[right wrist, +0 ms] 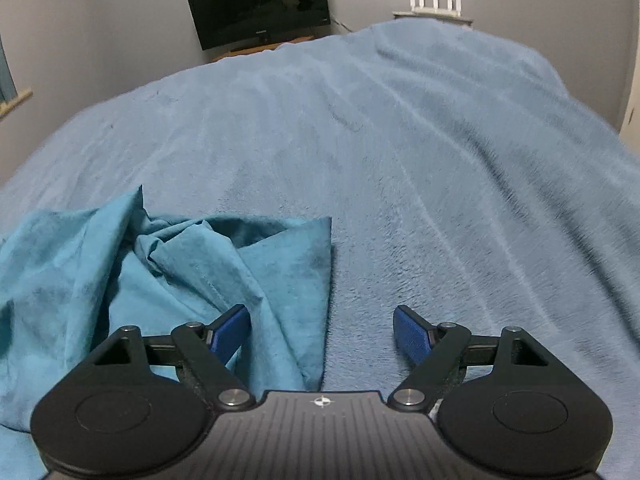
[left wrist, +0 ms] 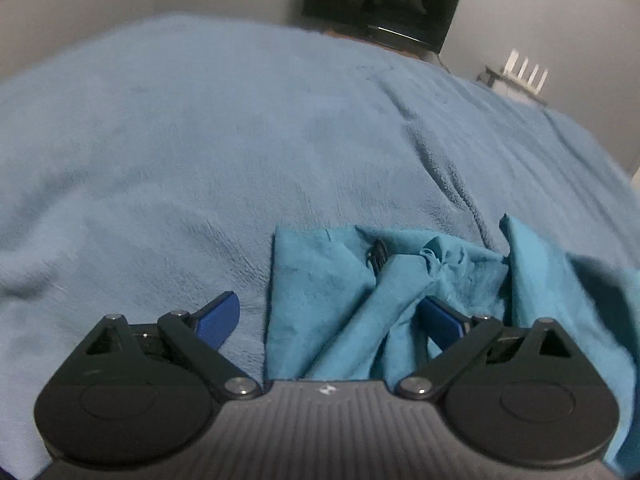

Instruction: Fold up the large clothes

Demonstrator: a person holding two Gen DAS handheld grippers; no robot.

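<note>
Both the left hand-held gripper [left wrist: 332,316] and right hand-held gripper [right wrist: 322,330] gape wide, empty, over the crumpled teal garment [right wrist: 168,264].

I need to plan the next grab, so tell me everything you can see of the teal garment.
The teal garment is a thin, matte, soft-looking cloth, lying crumpled in loose folds on the pale blue blanket. One straight edge ends in a sharp corner. A small dark part shows among its folds in the left wrist view. Both sets of jaws stand open over it; neither grips it.
</note>
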